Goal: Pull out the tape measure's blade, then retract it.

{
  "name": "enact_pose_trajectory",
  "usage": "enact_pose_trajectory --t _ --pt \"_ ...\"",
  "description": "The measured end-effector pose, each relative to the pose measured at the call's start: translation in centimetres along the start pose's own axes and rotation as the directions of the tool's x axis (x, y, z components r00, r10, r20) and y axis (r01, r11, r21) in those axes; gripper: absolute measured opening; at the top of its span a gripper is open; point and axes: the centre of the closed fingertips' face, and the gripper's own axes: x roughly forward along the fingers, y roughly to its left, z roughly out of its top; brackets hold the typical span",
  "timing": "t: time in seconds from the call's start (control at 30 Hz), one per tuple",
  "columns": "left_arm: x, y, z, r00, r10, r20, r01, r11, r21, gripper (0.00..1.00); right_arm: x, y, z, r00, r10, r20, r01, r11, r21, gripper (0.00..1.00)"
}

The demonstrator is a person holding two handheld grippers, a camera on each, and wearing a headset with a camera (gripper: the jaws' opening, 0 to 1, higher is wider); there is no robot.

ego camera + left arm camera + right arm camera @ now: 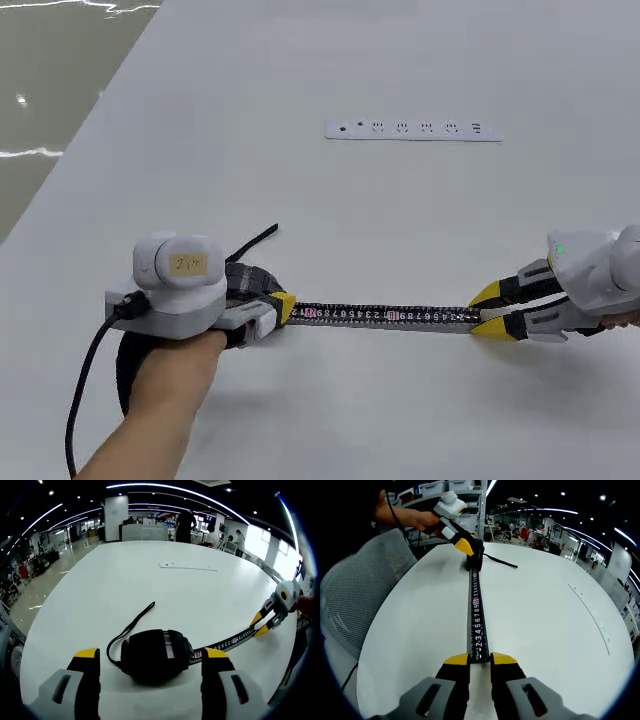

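The black tape measure case [250, 282] lies on the white table [300, 180], with its wrist strap [255, 243] trailing behind. In the left gripper view the case [155, 655] sits between the jaws of my left gripper [151, 655], which stands open with a small gap showing on each side. The blade [385, 315] runs flat along the table from the case to my right gripper [485, 313]. In the right gripper view that gripper [480, 659] is shut on the end of the blade [476, 615], and the case [476, 555] lies far ahead.
A white power strip [413, 130] lies flat farther back on the table. The table's left edge drops to a glossy floor [40, 90]. A grey mesh chair [360, 590] stands beside the table. A black cable [85, 380] hangs from the left gripper.
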Motion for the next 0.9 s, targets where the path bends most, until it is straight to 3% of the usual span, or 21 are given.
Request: enact_pose_trajectory --t 0.33,0.53,0.9 --pt "0.16 -0.58 0.35 0.9996 0.026 0.007 -0.025 0.999 -0.024 0.76 -0.02 0.02 0.14 0.9999 -0.009 -0.008 0.009 1.0 -0.007 0.15" --pt "0.44 0.3 0.04 0.9989 0.046 -0.001 -0.046 0.998 -0.039 0.74 0.0 0.04 0.08 0.9998 -0.014 -0.013 0.014 1.0 -0.015 0.15" --pt "0.49 -0.11 -0.05 0.9982 0.059 -0.01 -0.059 0.997 -0.052 0.72 -0.1 0.03 0.15 0.9997 -0.022 -0.014 0.022 1.0 -0.016 0.15"
